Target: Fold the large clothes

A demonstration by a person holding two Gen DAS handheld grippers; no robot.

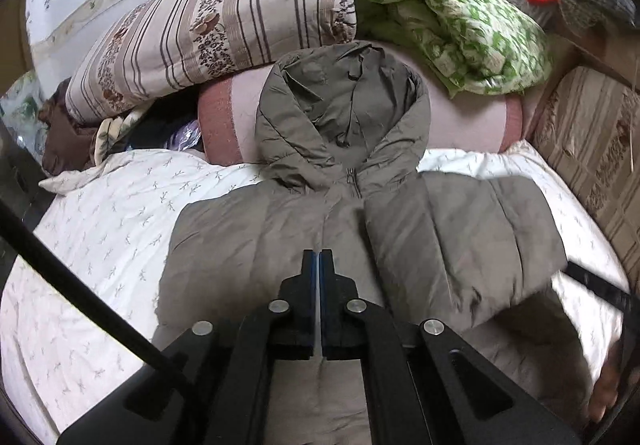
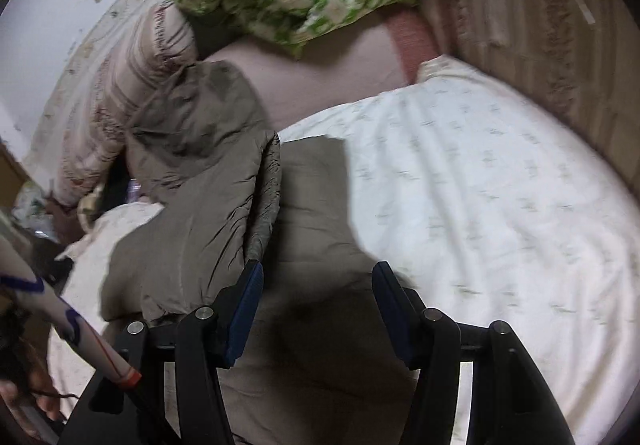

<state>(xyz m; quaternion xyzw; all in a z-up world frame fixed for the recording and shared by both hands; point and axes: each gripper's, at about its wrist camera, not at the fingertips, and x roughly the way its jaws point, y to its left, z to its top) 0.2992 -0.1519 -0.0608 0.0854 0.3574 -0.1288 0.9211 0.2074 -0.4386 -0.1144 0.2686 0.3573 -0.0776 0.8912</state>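
The olive-grey padded hooded jacket (image 1: 360, 213) lies front-up on the bed's white sprigged quilt (image 1: 104, 229), its hood ahead against the pink rolled bolster (image 1: 472, 125) and both sides apparently already folded in over the body. The left hand-held gripper (image 1: 320, 257) hangs just above the jacket's middle with its blue-padded fingers pressed together and nothing between them. The right hand-held gripper (image 2: 318, 293) stands over the jacket's near part, fingers well apart and empty, the folded padded edge (image 2: 264, 197) just ahead of its left finger. The step in hand seems to be preparing the next fold, probably hem toward hood. To do it well, each hand-held gripper should pinch the near hem through all layers, lift evenly, and lay it forward squarely so the slippery, puffy fabric does not slide or spring open.
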